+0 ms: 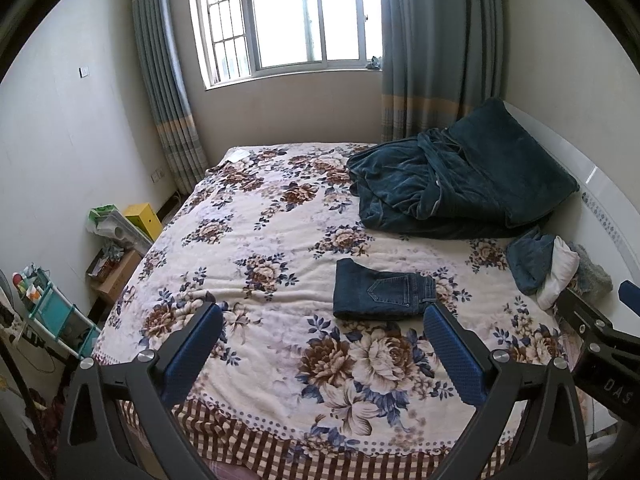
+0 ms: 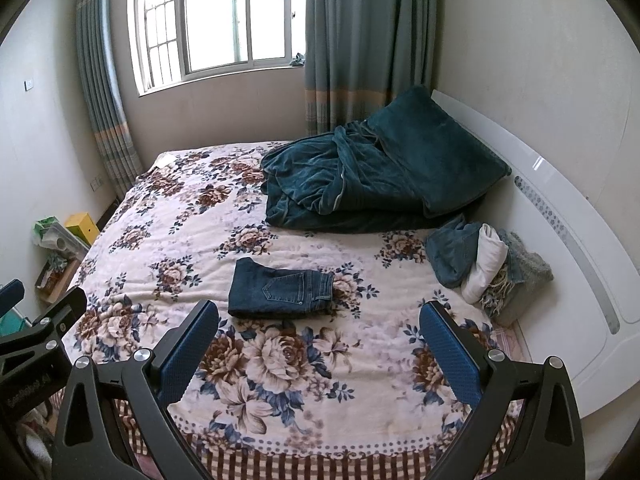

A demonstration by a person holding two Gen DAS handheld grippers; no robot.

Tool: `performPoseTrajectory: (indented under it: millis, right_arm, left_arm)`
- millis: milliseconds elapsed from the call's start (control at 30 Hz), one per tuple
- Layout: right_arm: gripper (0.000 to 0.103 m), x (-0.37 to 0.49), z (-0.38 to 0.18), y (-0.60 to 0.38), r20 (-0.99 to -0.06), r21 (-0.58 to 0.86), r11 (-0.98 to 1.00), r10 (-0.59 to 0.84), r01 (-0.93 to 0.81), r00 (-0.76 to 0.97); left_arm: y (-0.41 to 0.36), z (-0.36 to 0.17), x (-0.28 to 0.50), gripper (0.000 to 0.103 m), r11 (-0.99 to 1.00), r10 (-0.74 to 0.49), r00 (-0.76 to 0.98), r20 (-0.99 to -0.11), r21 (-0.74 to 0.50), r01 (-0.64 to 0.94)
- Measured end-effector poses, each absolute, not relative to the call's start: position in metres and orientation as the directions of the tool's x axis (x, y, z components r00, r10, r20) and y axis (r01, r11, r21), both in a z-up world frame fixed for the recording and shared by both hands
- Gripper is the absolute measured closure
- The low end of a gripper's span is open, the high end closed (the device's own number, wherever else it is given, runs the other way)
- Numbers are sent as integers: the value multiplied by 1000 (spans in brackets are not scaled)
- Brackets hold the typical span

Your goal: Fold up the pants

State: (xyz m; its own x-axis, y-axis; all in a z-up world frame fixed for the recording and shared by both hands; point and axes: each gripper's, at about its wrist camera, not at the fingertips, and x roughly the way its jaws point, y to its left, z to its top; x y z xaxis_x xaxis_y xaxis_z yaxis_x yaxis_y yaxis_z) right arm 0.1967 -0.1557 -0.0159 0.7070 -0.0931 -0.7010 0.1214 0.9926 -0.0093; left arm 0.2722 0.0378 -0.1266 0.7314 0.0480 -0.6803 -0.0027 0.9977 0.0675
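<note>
A pair of dark blue jeans (image 1: 382, 290) lies folded into a small flat rectangle on the floral bedspread (image 1: 280, 240), back pocket up. It also shows in the right wrist view (image 2: 280, 288). My left gripper (image 1: 324, 324) is open and empty, held above the near part of the bed, short of the jeans. My right gripper (image 2: 320, 322) is open and empty too, at a similar height, with the jeans ahead and slightly left. The right gripper's body shows at the right edge of the left wrist view (image 1: 596, 340).
A teal blanket and pillow (image 2: 380, 172) lie heaped at the head of the bed. A small pile of clothes (image 2: 484, 264) sits by the white headboard (image 2: 560, 208). Boxes and a shelf (image 1: 116, 240) stand on the floor to the left. A window (image 1: 288, 16) is behind.
</note>
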Motion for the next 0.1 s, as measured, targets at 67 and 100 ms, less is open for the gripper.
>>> performPoseTrajectory:
  millis: [67,100]
  right_arm:
    - [1,197,-16,-156,-700,-11,993,-94,121,707]
    - [1,197,-16,-156,-702,-8,993,-92,121,706]
  left_arm:
    - [38,-126,272,0,998,51,736,-675,70,-5]
    - [38,-126,272,0,998,48,737,-674,68,-4]
